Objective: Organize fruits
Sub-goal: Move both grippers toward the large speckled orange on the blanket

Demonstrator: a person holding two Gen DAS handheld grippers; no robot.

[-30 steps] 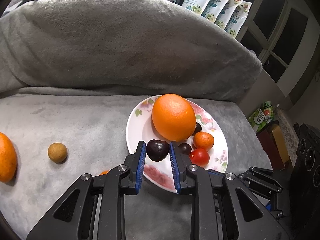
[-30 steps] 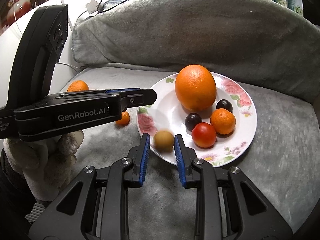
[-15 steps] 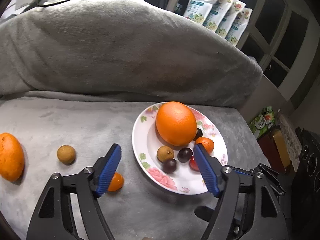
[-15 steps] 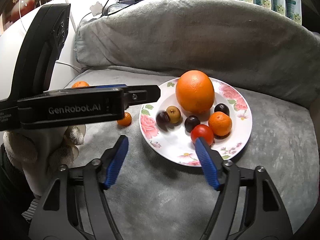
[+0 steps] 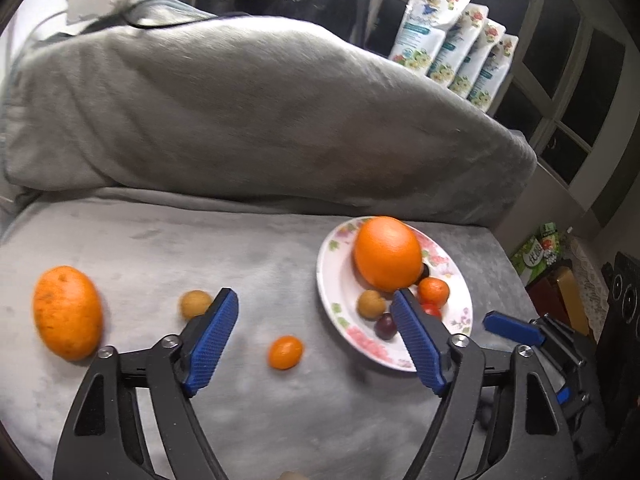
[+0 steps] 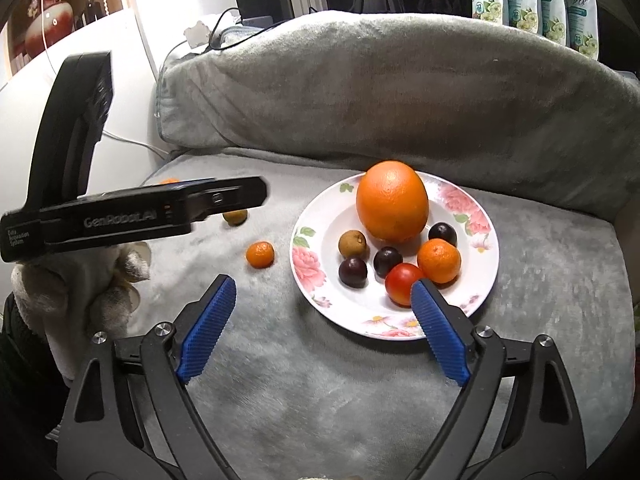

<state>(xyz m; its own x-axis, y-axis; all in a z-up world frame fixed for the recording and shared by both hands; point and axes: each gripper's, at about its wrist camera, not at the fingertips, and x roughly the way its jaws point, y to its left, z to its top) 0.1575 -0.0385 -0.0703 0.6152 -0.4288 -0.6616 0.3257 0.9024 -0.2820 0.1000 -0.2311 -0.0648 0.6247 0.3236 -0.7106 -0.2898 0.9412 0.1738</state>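
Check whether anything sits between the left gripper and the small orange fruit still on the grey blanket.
Nothing visible does. The left gripper is open and empty, and the small orange fruit lies on bare blanket between its fingers' line, left of the plate.

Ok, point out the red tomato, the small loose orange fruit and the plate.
red tomato (image 6: 401, 282), right wrist view, its top.
small loose orange fruit (image 5: 285, 352), left wrist view, its middle.
plate (image 6: 320, 216), right wrist view, bare left rim.

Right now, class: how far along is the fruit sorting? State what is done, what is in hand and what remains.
Done: the floral plate holds a large orange, a tangerine, a tomato, three dark plums and a longan.

In hand: nothing; the left gripper and right gripper have just been opening and are empty.

Left: a kumquat, another longan and a second orange lie on the grey blanket.
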